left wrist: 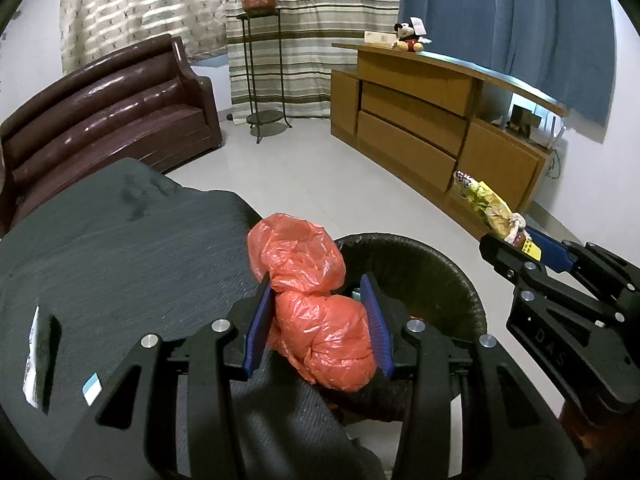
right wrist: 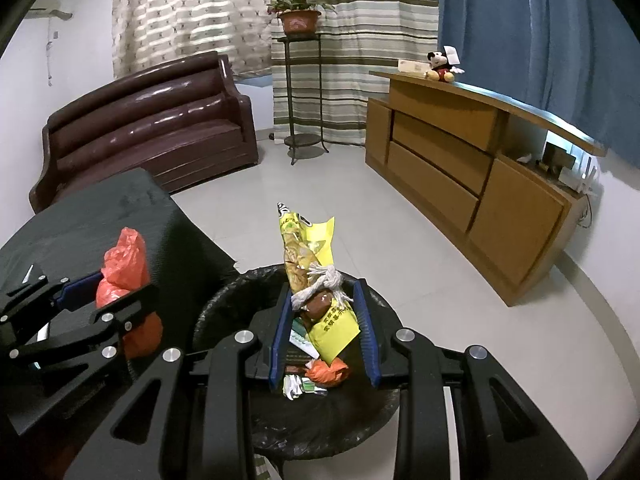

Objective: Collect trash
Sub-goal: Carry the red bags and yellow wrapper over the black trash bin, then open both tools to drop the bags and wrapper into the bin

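My left gripper (left wrist: 318, 300) is shut on a crumpled orange plastic bag (left wrist: 312, 292), held at the edge of the dark table (left wrist: 120, 248), right beside the rim of the black-lined trash bin (left wrist: 448, 256). My right gripper (right wrist: 322, 308) is shut on a yellow snack wrapper (right wrist: 304, 248) bundled with a bit of white rope and a brown piece, held above the bin (right wrist: 224, 300). Several scraps lie in the bin below it, among them an orange wad (right wrist: 326, 372) and white paper. The left wrist view shows the right gripper (left wrist: 506, 240) with the wrapper (left wrist: 486, 204); the right wrist view shows the left gripper (right wrist: 108, 300) with the bag (right wrist: 124, 268).
A paper slip (left wrist: 34, 356) lies at the table's left edge. A brown leather sofa (left wrist: 108, 112) stands behind the table. A metal plant stand (left wrist: 264, 80) carries a potted plant, and a wooden cabinet (left wrist: 432, 120) with a plush toy lines the right wall. Pale tiled floor (left wrist: 312, 176) lies between them.
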`<action>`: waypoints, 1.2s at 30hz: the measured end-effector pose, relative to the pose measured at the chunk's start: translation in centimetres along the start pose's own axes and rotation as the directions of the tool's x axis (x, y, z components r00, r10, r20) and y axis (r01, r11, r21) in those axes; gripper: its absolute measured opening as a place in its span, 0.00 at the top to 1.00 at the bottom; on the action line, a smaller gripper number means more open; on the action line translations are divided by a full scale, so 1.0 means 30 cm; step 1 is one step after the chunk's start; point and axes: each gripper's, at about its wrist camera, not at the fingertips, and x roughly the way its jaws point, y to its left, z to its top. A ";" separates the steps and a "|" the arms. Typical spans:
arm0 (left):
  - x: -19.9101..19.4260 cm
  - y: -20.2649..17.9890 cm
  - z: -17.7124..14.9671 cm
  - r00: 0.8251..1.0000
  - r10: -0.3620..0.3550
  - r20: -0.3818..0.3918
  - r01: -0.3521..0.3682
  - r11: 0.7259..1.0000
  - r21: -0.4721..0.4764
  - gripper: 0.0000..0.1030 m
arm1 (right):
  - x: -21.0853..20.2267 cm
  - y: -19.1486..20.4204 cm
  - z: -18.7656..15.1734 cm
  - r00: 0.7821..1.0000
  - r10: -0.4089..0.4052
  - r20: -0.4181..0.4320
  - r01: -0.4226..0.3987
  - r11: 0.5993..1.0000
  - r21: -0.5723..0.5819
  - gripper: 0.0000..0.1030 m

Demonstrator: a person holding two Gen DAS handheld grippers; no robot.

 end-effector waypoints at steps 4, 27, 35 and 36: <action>0.025 -0.013 0.013 1.000 0.010 -0.005 -0.010 1.000 0.012 0.59 | 0.011 -0.005 0.000 1.000 -0.005 -0.004 0.005 1.000 0.010 0.70; 0.098 -0.052 0.068 0.998 0.036 -0.060 -0.034 0.999 0.031 0.47 | 0.056 -0.039 0.006 0.999 -0.018 -0.027 0.019 0.999 0.048 0.69; 0.100 -0.048 0.064 0.997 0.039 -0.064 -0.037 0.999 0.035 0.39 | 0.062 -0.045 0.005 0.999 -0.022 -0.032 0.023 0.998 0.056 0.59; 0.101 -0.047 0.064 0.997 0.039 -0.065 -0.037 0.999 0.034 0.39 | 0.062 -0.046 0.005 0.999 -0.021 -0.032 0.023 0.998 0.057 0.59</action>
